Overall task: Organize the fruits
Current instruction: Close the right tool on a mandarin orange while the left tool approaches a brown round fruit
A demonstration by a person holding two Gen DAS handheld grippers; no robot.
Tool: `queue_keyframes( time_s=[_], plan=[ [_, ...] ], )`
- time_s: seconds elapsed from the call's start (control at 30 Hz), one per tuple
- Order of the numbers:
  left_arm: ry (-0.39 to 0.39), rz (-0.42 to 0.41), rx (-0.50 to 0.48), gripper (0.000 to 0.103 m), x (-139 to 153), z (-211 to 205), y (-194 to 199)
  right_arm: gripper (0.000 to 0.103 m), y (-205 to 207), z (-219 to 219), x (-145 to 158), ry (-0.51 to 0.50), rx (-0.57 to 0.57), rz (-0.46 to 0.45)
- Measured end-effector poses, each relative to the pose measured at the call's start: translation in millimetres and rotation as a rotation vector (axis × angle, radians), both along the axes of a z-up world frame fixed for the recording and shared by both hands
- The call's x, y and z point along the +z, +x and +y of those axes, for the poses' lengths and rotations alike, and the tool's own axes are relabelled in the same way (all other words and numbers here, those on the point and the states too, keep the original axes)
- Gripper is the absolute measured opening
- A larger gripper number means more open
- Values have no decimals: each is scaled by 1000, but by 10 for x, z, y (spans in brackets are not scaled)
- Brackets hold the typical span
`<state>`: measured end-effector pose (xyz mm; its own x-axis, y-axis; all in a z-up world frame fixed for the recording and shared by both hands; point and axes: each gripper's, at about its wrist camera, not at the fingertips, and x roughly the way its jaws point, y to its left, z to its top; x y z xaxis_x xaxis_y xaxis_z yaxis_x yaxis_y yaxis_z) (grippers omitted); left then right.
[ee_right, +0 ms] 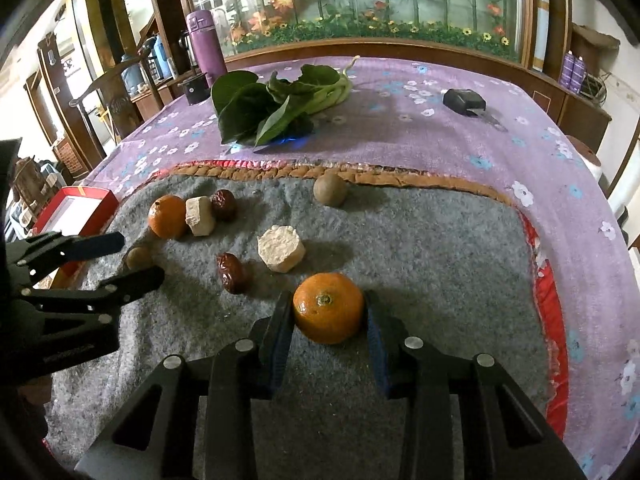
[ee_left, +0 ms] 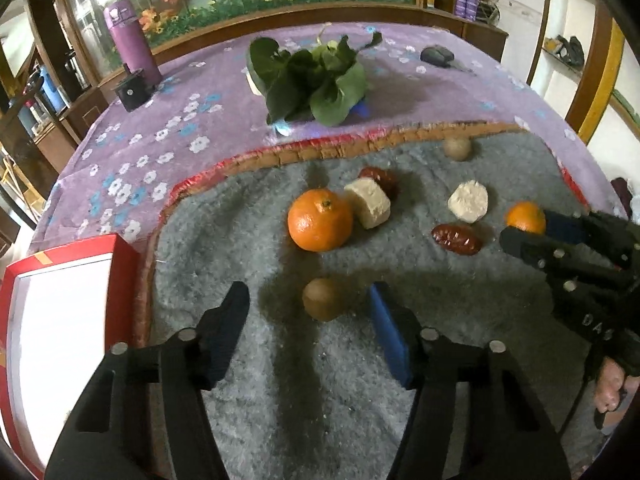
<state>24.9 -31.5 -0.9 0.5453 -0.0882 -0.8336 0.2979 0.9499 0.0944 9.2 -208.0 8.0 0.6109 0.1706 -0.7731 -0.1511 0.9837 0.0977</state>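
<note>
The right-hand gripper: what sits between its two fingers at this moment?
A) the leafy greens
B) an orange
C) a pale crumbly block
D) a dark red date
B: in the right wrist view the orange fills the gap of the right gripper, one blue-padded finger at each side.
</note>
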Motion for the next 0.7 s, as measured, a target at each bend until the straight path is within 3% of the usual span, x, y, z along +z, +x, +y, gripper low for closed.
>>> queue_keyframes(
  time_s=[0.17,0.23,0.33,0.7],
  plan=[
    [-46,-22,1,47,-2,47,4,36,-4,1,0,1,-1,-4],
    [-42,-34,8,37,0,56,4,35,-5,-4,-1,3,-2,-6],
    [-34,-52,18,29,4,69,-6,35,-7,-16,2,15,-1,-10],
    [-89,-84,47,21,112,196,-160,35,-4,-99,39,87,-8,-21]
  ],
)
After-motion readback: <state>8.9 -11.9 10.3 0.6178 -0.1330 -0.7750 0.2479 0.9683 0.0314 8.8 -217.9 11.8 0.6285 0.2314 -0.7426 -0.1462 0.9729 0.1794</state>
